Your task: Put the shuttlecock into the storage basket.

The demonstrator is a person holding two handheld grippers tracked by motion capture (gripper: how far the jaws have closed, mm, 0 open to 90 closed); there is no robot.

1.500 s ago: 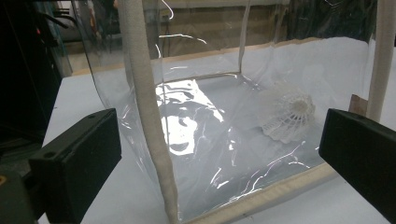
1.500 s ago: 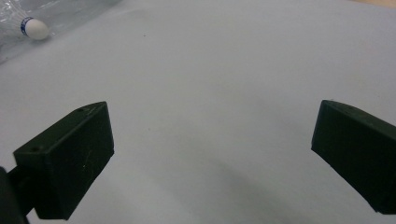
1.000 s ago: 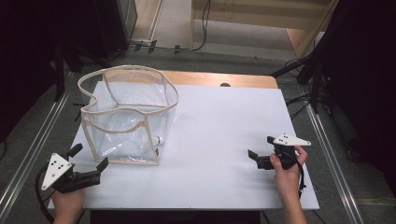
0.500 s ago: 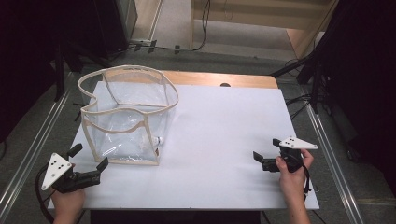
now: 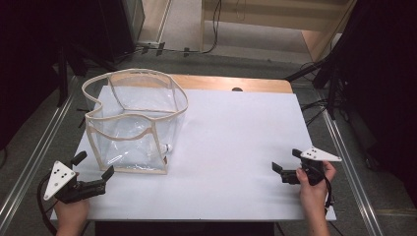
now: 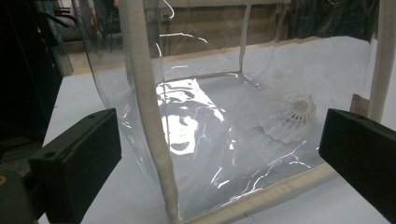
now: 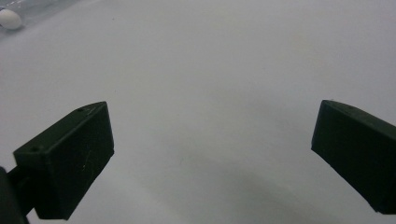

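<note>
A clear plastic bag (image 5: 133, 123) with beige trim stands open-topped on the left of the white table (image 5: 236, 128). Inside it, near its front right corner, lies a white shuttlecock (image 5: 165, 147). My left gripper (image 5: 93, 165) is open at the front left, just in front of the bag and apart from it. In the left gripper view the bag's beige seam (image 6: 149, 116) and the shuttlecock (image 6: 289, 116) sit beyond the open left gripper (image 6: 219, 154). My right gripper (image 5: 286, 161) is open and empty at the front right. In the right gripper view the right gripper (image 7: 212, 149) faces bare table, with the shuttlecock's cork (image 7: 9, 18) far off.
A wooden strip (image 5: 236, 83) runs along the table's far edge. Metal rails (image 5: 344, 147) flank both sides, and dark stands (image 5: 329, 73) with cables are on the floor behind.
My right gripper has drifted a little to the right and towards the front edge, still open. The left gripper and the bag have not moved.
</note>
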